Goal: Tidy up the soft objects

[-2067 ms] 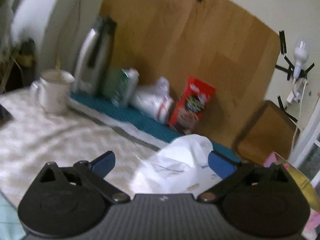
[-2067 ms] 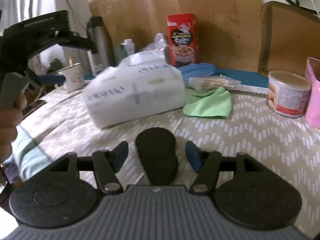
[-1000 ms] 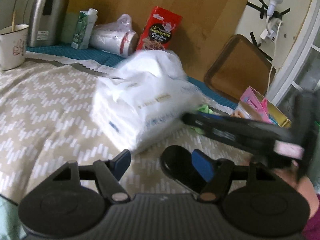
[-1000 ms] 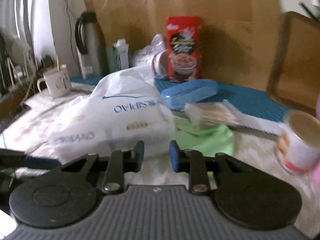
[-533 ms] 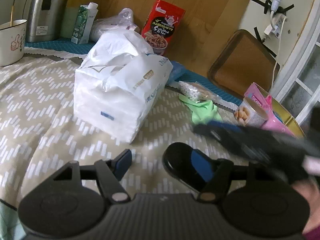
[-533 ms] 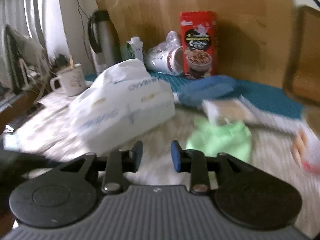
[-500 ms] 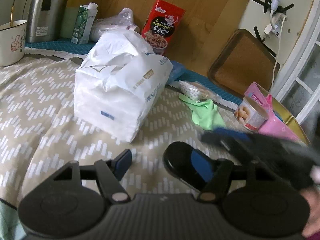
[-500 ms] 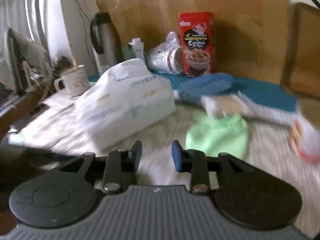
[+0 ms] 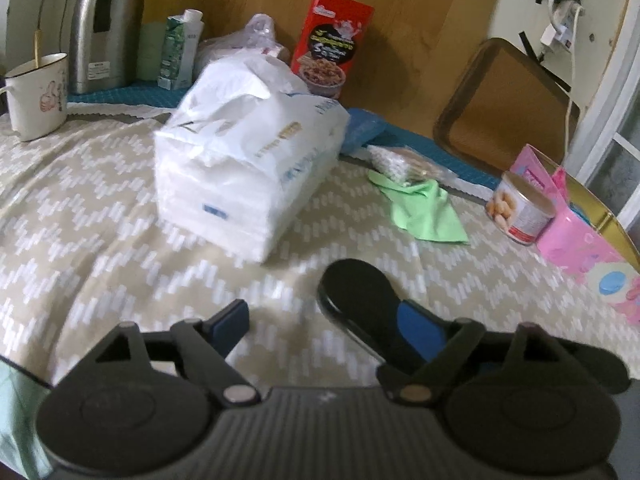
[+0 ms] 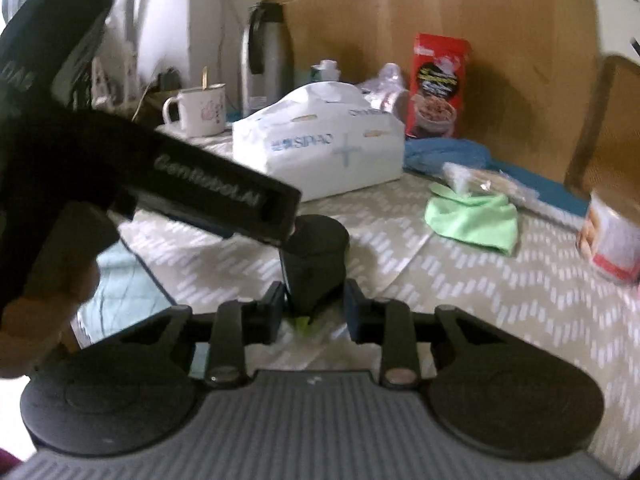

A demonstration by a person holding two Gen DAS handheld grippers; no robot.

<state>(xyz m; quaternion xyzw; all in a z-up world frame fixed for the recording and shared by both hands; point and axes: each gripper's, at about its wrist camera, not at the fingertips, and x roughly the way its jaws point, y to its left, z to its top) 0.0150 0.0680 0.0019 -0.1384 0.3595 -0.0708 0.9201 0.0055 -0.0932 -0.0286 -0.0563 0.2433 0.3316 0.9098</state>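
A white plastic pack of tissues (image 9: 248,168) lies on the patterned tablecloth (image 9: 100,240), also in the right wrist view (image 10: 320,152). A green cloth (image 9: 424,212) lies to its right (image 10: 472,220); a blue cloth (image 10: 448,156) lies behind. A black round object (image 9: 360,300) sits near the front edge. My left gripper (image 9: 324,328) is open just before it, the object by its right finger. My right gripper (image 10: 314,312) has its fingers close around the black object (image 10: 316,260); contact is unclear.
Along the back stand a mug (image 9: 36,96), a steel thermos (image 9: 104,28), a milk carton (image 9: 182,54), a red cereal box (image 9: 330,46) and a bagged snack (image 9: 404,160). A tin can (image 9: 520,214), pink box (image 9: 576,236) and brown tray (image 9: 504,100) are right.
The right gripper has swung back from beside the left gripper and now sits around the black object. The left gripper stays open in nearly the same place.
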